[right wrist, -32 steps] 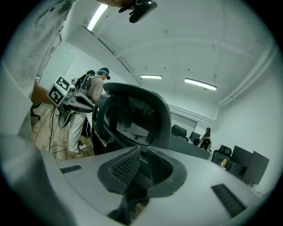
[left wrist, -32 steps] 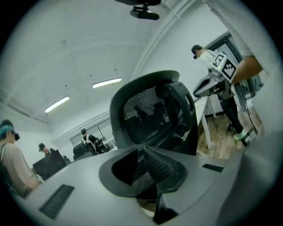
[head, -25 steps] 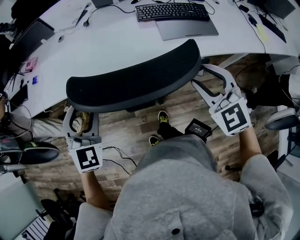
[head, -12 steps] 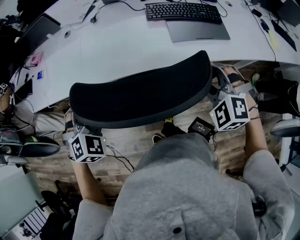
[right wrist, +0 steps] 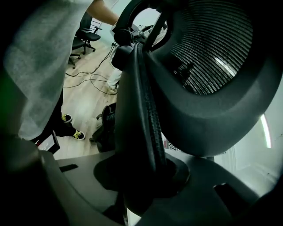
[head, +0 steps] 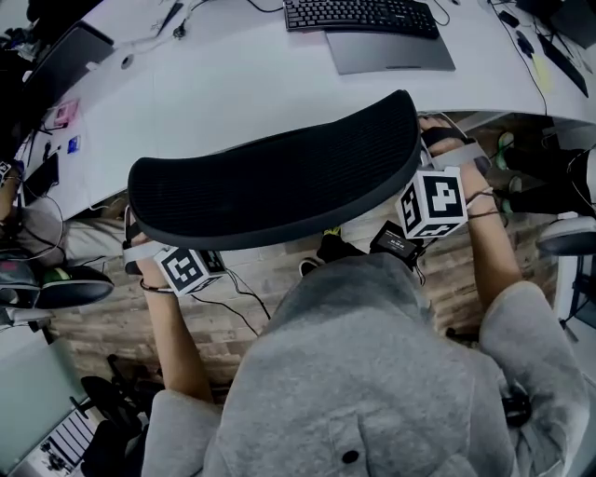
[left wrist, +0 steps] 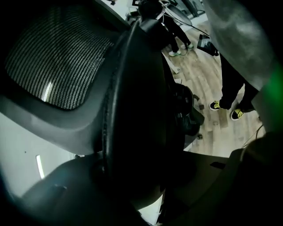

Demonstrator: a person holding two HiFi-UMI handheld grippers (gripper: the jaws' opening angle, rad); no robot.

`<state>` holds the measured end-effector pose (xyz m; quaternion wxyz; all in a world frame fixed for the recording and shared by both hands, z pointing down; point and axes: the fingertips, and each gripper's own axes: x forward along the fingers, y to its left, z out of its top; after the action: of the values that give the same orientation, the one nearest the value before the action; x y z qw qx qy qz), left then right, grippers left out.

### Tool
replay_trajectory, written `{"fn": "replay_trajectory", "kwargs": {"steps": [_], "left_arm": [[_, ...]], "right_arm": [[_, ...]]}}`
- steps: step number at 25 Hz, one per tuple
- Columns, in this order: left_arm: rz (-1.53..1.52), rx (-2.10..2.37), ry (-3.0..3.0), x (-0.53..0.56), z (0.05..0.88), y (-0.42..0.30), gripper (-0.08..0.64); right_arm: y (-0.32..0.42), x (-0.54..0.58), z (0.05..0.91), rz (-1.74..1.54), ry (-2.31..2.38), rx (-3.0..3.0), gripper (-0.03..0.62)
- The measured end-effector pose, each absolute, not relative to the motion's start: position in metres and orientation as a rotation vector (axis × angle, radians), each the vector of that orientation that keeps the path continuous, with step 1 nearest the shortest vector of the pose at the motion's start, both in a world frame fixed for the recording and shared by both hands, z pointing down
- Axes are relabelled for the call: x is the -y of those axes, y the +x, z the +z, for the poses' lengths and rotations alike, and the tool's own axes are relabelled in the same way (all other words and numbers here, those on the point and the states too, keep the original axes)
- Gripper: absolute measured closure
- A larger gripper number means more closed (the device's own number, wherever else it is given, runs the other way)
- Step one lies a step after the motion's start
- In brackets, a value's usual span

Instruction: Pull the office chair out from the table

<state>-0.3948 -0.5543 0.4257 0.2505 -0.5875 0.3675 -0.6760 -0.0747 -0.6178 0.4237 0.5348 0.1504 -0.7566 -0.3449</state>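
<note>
The office chair's black mesh back (head: 279, 182) fills the middle of the head view, tucked against the white table (head: 233, 93). My left gripper (head: 147, 246) reaches under the back's left end, my right gripper (head: 436, 154) round its right end. In the left gripper view the back's dark rim (left wrist: 132, 88) runs down between the jaws of the left gripper (left wrist: 141, 176). In the right gripper view the rim (right wrist: 141, 106) sits wedged between the jaws of the right gripper (right wrist: 141, 178). Both pairs of jaws are closing on the rim.
A keyboard (head: 358, 17) and a grey pad (head: 391, 51) lie on the table beyond the chair. Other chairs' armrests stand at the left (head: 65, 289) and right (head: 568, 233). Cables (head: 233, 303) and a black device (head: 396, 242) are above the wooden floor by my feet.
Both grippers sank and rolled from behind the chair back onto its two side edges. Their marker cubes turned, and the jaws now straddle the rim.
</note>
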Motion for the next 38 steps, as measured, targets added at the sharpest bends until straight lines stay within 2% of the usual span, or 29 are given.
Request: {"fn": "replay_trajectory", "kwargs": {"steps": [11,38], "left_arm": [[-1.791,-0.894,-1.775,0.542,0.423,-0.388,0.448],[-1.716,-0.905,-1.772,0.491,0.417,-0.379,0.442]], "right_arm": [[-0.068,0.611,0.430,-0.777,0.337,1.740,0.486],[-0.058,0.544,0.428,-0.749,0.392,1.730,0.488]]}}
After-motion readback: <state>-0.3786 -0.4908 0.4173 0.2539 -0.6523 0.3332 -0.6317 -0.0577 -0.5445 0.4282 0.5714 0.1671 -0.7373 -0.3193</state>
